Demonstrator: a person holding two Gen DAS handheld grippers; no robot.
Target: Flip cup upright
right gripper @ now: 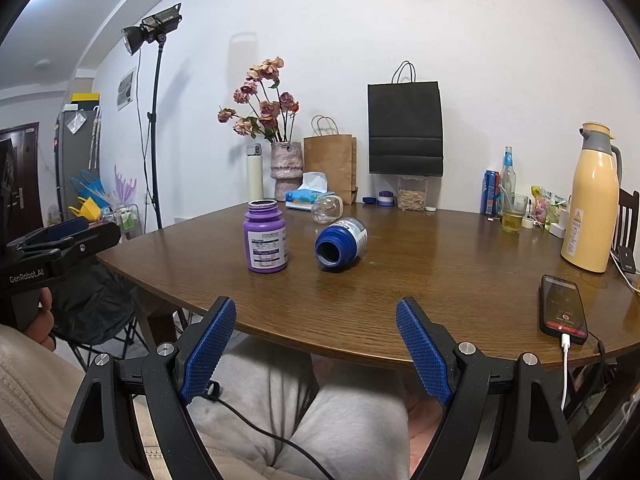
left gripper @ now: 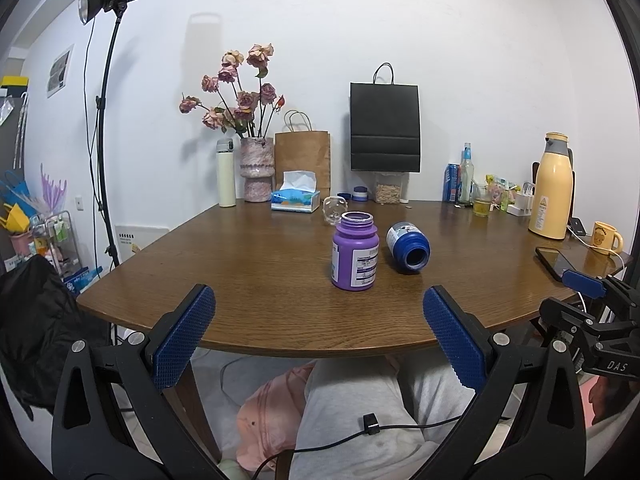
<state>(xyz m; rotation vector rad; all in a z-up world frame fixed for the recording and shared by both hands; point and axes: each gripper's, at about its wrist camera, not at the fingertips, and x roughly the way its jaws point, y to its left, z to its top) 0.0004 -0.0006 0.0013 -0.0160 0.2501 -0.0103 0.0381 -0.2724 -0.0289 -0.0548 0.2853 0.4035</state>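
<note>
Wooden table (left gripper: 248,264) with a rounded near edge, seen from just off that edge; both grippers are held over the person's lap, short of the tabletop. Black paper bag (left gripper: 385,127) and brown paper bag (left gripper: 303,160) stand at the far wall, beside a pink vase of dried roses (left gripper: 257,168). Yellow thermos jug (left gripper: 550,188) stands at the table's right side, with a smartphone (right gripper: 563,309) lying flat near the front right edge, a white cable plugged into it. Left gripper (left gripper: 320,332): released, blue-padded fingers spread wide, nothing between them. Right gripper (right gripper: 316,350): likewise released, fingers wide apart and empty. Purple bottle (left gripper: 355,256) stands upright, uncapped, near the table's middle. Blue bottle (left gripper: 408,245) lies on its side just right of the purple one, apart from it, its open mouth turned toward the cameras. Clear glass cup (left gripper: 334,210), the task's object, lies tipped on its side behind the two bottles, just in front of the tissue box (left gripper: 295,197), well beyond both grippers.
</note>
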